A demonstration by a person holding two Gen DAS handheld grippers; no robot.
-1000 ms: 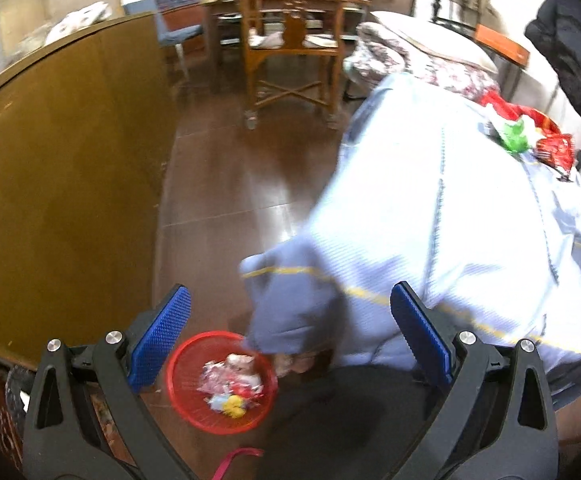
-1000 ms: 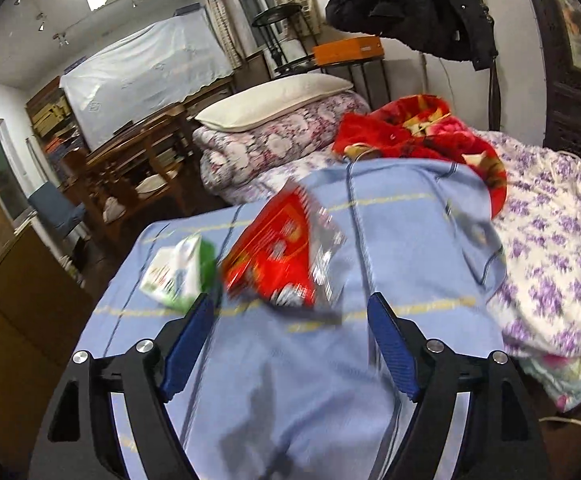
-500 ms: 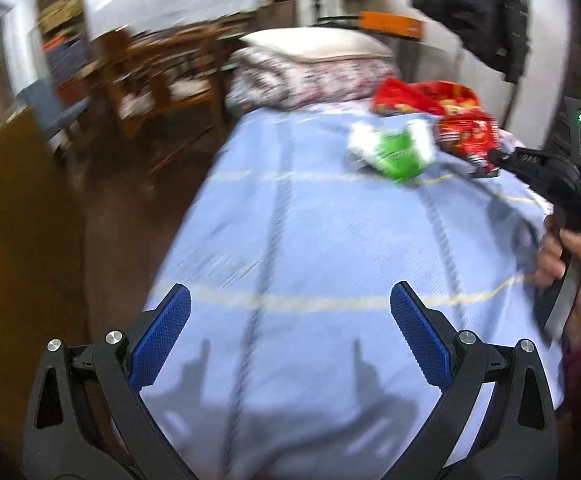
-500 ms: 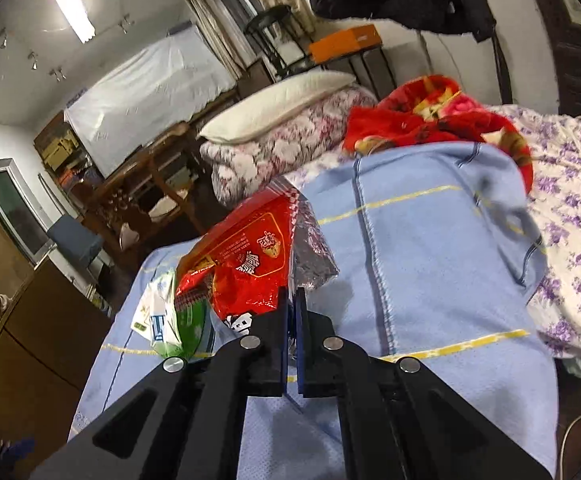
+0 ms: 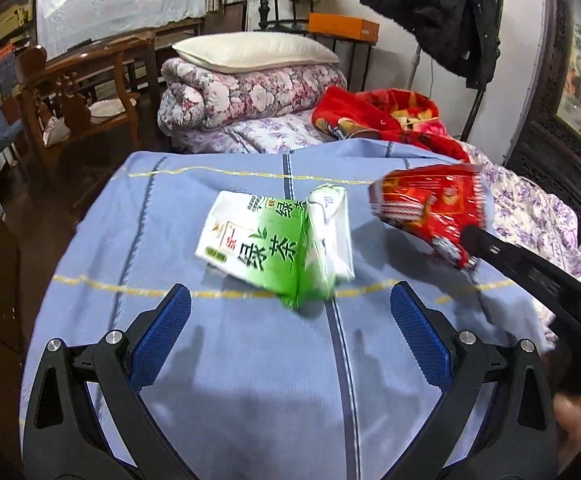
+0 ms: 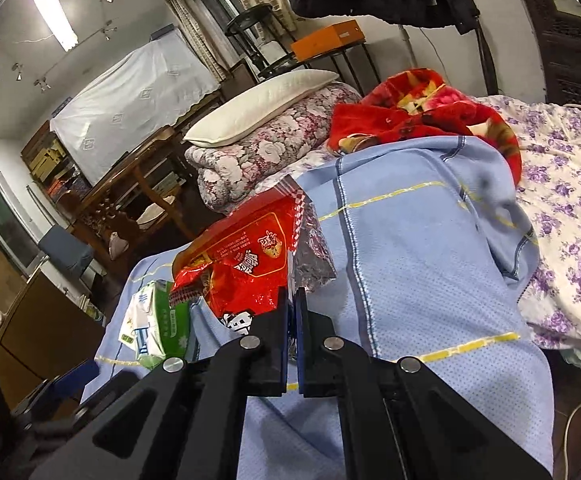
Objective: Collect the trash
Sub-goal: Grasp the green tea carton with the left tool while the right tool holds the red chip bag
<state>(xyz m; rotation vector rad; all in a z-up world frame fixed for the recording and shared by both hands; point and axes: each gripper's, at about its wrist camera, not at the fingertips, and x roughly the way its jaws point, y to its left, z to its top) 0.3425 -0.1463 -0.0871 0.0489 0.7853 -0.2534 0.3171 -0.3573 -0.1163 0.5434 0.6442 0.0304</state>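
Right hand-held gripper (image 6: 291,312) hides red wrapper (image 6: 246,256) edge.

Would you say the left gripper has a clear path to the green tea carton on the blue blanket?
Probably yes: the left gripper is open, the green tea carton lies just ahead with only bare blue blanket between, and the red snack bag is off to its side.

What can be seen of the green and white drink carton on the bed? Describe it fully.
The green and white carton is a paperboard drink box, white on one half and bright green on the other, printed with large Chinese characters. It looks dented and its top flaps are creased. It lies tilted on its side on the blue blanket, which alone touches it. The open left gripper sits just short of it; the red snack bag is beside it, apart.
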